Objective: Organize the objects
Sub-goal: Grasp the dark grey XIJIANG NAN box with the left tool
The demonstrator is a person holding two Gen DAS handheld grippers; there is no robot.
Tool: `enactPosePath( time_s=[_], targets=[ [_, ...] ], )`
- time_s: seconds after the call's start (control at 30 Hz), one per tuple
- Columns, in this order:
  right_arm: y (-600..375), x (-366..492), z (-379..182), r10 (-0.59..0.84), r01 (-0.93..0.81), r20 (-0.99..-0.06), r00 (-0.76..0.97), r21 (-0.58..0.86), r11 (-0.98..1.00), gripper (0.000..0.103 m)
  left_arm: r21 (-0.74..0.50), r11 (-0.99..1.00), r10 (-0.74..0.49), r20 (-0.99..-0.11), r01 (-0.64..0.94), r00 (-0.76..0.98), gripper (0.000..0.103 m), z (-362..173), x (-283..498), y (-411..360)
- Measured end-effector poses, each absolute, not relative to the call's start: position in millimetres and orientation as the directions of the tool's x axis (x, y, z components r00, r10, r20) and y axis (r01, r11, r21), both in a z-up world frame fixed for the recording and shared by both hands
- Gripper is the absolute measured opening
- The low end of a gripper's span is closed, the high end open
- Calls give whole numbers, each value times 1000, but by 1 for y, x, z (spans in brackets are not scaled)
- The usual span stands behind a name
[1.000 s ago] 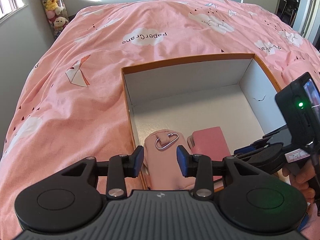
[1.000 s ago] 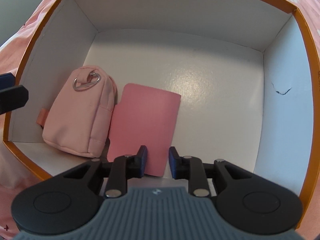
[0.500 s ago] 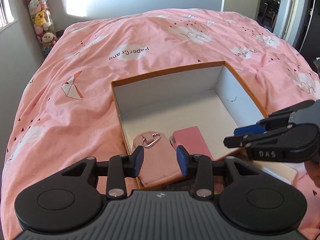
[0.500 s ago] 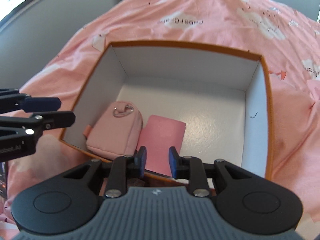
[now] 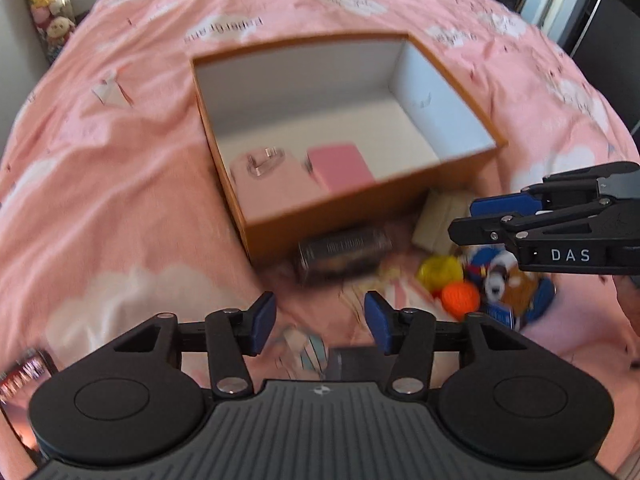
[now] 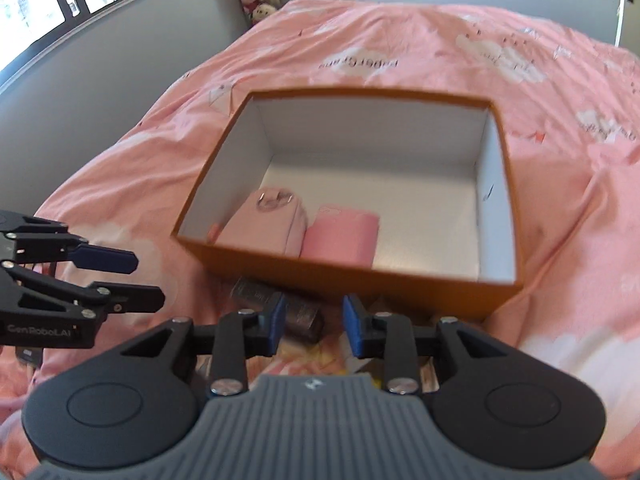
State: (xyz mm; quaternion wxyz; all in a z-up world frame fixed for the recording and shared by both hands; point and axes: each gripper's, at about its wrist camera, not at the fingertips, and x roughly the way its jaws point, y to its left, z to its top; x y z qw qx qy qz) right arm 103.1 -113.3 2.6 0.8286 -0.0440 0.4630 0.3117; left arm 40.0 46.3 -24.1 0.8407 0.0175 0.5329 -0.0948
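Orange box [image 5: 360,204] on pink bedspread [image 5: 120,184], dark canister [image 5: 340,254] beside it

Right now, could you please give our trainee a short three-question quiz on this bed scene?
1. True or false: the pink pouch lies inside the box.
2. What lies on the bed just outside the box's near wall? A) a dark cylinder B) a white mug C) a green book
3. Fill in: neither claw holds ____.

Key:
1. True; it lies beside the pink wallet.
2. A; the cylinder lies on its side on the bed.
3. Anything; the left claw and right claw are both open, having just widened, with nothing between the fingers.
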Motion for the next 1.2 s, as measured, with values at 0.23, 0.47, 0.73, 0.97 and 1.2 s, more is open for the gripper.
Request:
enactPosePath(
  time_s=[0.23, 0.47, 0.73, 0.97, 1.2],
  targets=[
    [-106, 80, -31, 502, -543, -832, 238, 315, 779, 34, -145, 972, -198, -930, 184, 311, 73, -60, 25, 52],
    [-98, 77, -42, 496, -553, -853, 159, 340, 761, 33, -265, 957, -288, -912, 118, 293, 81, -79, 28, 64],
    [-91, 80, -55, 475, -553, -874, 101, 348, 757, 32, -393, 916, -401, -893, 76, 207, 96, -99, 39, 70],
    [-96, 82, -60, 454, -519, -884, 111, 338, 785, 26, -323, 940, -338, -926, 111, 170, 88, -108, 40, 49],
    [-100, 85, -56, 461, -528, -876, 141, 327, 784, 28, -285, 955, -296, -926, 81, 232, 87, -89, 33, 54]
  ],
)
